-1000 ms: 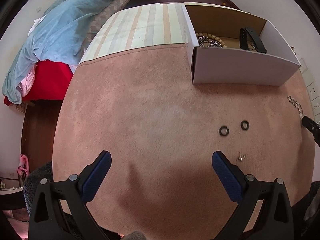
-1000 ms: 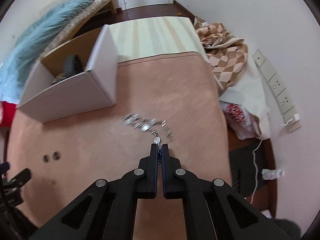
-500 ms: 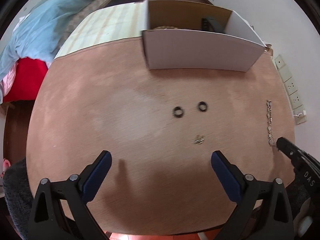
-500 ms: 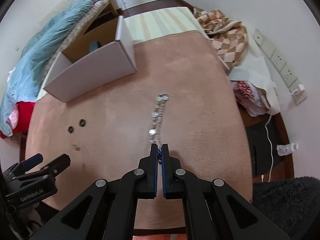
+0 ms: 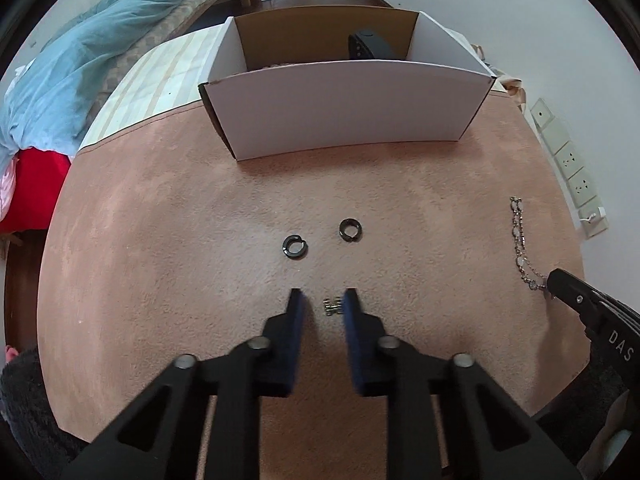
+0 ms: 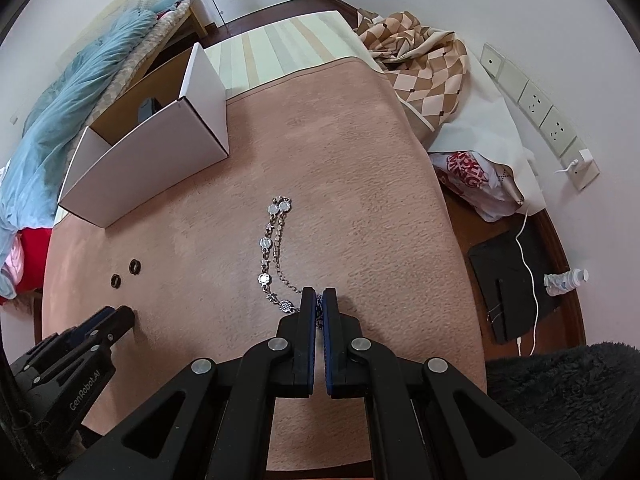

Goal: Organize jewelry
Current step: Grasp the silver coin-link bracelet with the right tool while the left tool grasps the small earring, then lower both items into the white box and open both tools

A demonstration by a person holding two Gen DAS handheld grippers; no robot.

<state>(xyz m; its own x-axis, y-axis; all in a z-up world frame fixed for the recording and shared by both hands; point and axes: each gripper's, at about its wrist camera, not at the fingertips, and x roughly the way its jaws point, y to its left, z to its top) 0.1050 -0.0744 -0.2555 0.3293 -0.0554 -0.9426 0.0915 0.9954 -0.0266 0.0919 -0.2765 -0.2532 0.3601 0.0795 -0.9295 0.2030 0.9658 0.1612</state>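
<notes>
The tiny silver earrings (image 5: 332, 306) sat on the pink counter (image 5: 160, 280), right between the left gripper (image 5: 323, 300), narrowed but not pinching yet. The right gripper (image 6: 319, 300) was clamped on the silver chain bracelet's (image 6: 272, 248) near end. Next move's probably squeezing, then carrying both to the far white box (image 5: 344, 112).

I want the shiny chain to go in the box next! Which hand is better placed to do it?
The right. The right hand-held gripper is already shut on one end of the silver chain bracelet. The left hand-held gripper is open around tiny silver earrings, far from it.
</notes>
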